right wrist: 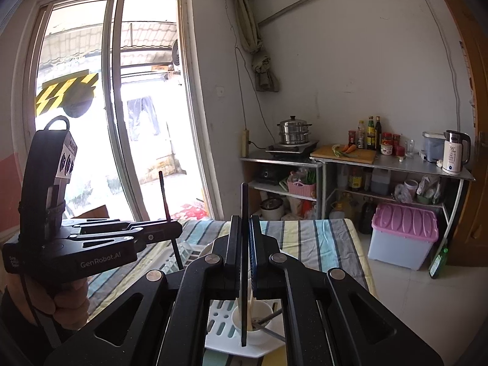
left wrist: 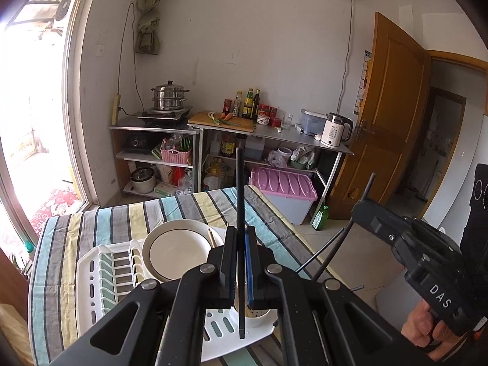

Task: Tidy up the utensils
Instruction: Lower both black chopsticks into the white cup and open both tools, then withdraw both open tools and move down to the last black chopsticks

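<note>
My left gripper (left wrist: 241, 231) is shut on a black chopstick (left wrist: 240, 183) that stands upright, its lower end over the white utensil cup (left wrist: 259, 317) in the white dish rack (left wrist: 91, 274). A white plate (left wrist: 180, 250) leans in the rack with a wooden chopstick (left wrist: 211, 238) beside it. Two black sticks (left wrist: 323, 253) slant out to the right of the cup. My right gripper (right wrist: 244, 222) is shut on a second black chopstick (right wrist: 244, 201), held upright above the cup (right wrist: 262, 308), which holds a cream utensil and metal ones. Each gripper shows in the other's view: the right gripper (left wrist: 358, 210) and the left gripper (right wrist: 175, 228).
The rack sits on a table with a striped cloth (left wrist: 189, 207). Behind stand steel shelves with a steamer pot (left wrist: 169, 96), bottles, a cutting board and a white kettle (left wrist: 335, 131). A pink-lidded bin (left wrist: 286, 189) and a green bottle (left wrist: 320, 218) are on the floor by a wooden door (left wrist: 387, 122).
</note>
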Demonstrator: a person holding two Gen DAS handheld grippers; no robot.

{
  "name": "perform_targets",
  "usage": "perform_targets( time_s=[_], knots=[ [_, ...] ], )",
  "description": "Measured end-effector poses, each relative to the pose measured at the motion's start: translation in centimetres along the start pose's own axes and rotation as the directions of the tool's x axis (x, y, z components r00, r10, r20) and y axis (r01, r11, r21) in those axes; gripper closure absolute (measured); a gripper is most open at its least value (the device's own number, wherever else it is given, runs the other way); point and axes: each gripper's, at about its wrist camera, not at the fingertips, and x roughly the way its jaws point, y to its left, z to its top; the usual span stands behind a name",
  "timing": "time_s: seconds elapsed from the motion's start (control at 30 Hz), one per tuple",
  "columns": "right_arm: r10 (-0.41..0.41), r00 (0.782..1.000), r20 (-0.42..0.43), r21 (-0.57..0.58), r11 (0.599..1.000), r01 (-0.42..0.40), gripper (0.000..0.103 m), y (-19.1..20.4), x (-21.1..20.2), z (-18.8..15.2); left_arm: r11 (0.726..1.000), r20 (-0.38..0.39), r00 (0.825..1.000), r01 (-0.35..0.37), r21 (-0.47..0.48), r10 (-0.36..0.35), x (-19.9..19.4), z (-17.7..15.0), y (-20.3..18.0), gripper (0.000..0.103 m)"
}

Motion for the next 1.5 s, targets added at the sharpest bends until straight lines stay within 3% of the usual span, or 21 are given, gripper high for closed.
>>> perform_targets(
  time_s=[0.3,0.83,1.13,1.27,1.5],
  knots=[
    [-0.03,0.999,0.017,0.028,0.999,0.03,0.099,-0.5,1.2,0.3,1.0,0.007,1.0,0.021,-0.016,-0.021,4.1,0.8,-0.2,0.099],
    [-0.066,0.99,-0.121,0.048,0.996,0.072,0.099,-1.2,4.8,-3.6,0.998,-0.088,0.996,0.0,-0.063,-0.006,9.3,-4.4,2.5,0.098],
    [-0.08,0.983,-0.165,0.049,0.995,0.089,0.098,-2.0,4.2,-3.8,0.998,-0.091,0.995,-0.034,-0.058,0.029,8.5,-5.2,3.1,0.096],
    [-0.083,0.985,-0.15,0.043,0.995,0.09,0.091,-2.0,3.1,-3.8,0.998,-0.102,0.994,-0.037,-0.043,0.033,7.8,-5.7,2.6,0.096],
    [-0.062,0.993,-0.105,0.022,0.998,0.065,0.089,-1.1,0.2,-3.8,0.998,-0.083,0.996,-0.035,-0.043,0.032,4.8,-8.1,2.5,0.09]
  ],
)
